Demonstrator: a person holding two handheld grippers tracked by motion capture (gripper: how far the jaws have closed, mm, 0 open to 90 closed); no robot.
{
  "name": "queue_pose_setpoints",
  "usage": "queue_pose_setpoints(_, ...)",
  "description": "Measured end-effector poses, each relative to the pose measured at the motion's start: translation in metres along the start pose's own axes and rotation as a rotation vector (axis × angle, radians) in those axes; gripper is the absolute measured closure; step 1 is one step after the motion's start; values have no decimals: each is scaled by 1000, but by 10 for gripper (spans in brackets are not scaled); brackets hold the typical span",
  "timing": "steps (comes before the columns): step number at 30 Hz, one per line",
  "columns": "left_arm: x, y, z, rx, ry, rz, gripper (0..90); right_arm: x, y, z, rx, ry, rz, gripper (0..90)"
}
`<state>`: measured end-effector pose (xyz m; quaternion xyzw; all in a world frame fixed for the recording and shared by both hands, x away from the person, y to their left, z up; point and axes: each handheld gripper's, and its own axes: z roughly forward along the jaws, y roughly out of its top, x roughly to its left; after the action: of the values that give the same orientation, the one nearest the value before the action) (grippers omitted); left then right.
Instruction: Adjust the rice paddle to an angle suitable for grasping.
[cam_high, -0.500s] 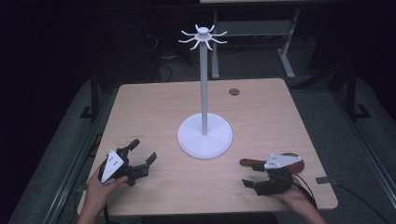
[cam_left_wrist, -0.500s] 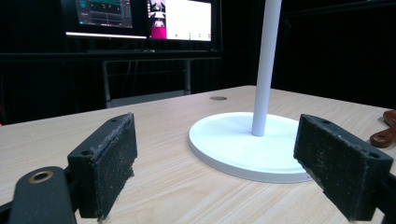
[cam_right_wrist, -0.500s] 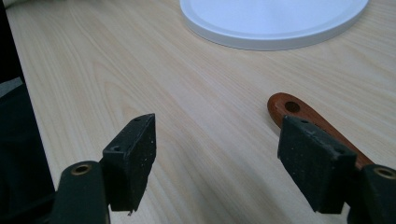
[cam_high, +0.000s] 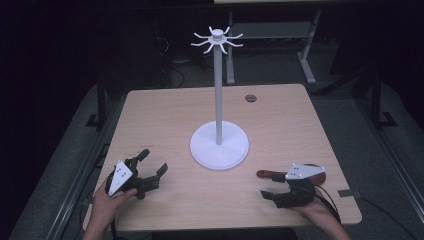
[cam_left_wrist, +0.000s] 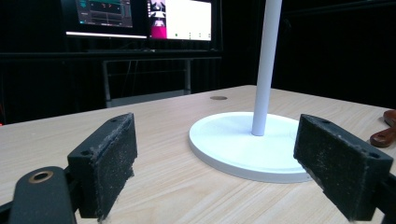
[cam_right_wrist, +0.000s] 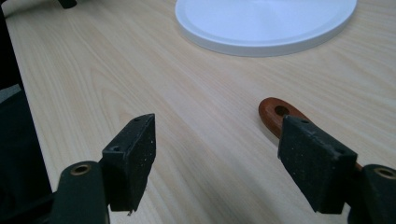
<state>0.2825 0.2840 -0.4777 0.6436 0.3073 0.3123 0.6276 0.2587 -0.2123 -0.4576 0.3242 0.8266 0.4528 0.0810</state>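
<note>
A white stand (cam_high: 218, 146) with a round base and a tall pole topped by a ring of hooks (cam_high: 217, 39) rises from the middle of the wooden table (cam_high: 165, 115). My left gripper (cam_high: 153, 161) rests open at the front left, aimed at the stand's base (cam_left_wrist: 243, 144), with nothing between its jaws (cam_left_wrist: 224, 163). At the front right my right gripper (cam_high: 269, 186) is open too. A brown wooden handle (cam_high: 265, 173) with a hole in its end lies flat beside it, just beyond one jaw (cam_right_wrist: 275, 112). Nothing sits between the pads of the right gripper (cam_right_wrist: 224, 163).
A round grommet (cam_high: 250, 98) is set in the table's far right. Lit monitors (cam_left_wrist: 140, 18) stand beyond the table's far edge, and a metal frame (cam_high: 270, 30) stands behind it. Dark floor surrounds the table.
</note>
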Motion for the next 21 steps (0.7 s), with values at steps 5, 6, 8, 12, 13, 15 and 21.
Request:
queue_pose_setpoints(5,-1,0,0,-12,0,-7,129,-2,1,-4,-11,-10,2,266)
queue_pose_setpoints(6,-1,0,0,-12,0,-7,129,-2,1,-4,-11,-10,2,266)
queue_pose_setpoints(8,-1,0,0,-14,0,-11,129,-3,1,-5,-15,-17,5,265)
queue_pose_setpoints(12,-1,0,0,-13,-3,-12,129,-6,2,-9,-29,-39,11,263)
queue_pose_setpoints(13,-1,0,0,-13,-3,-12,129,-6,2,-9,-29,-39,11,263)
queue_pose_setpoints(15,0,0,0,-10,-3,-6,129,-8,3,-11,-39,-49,19,262)
queue_pose_setpoints(21,-1,0,0,-11,-4,-6,129,-14,3,-16,-52,-68,29,258)
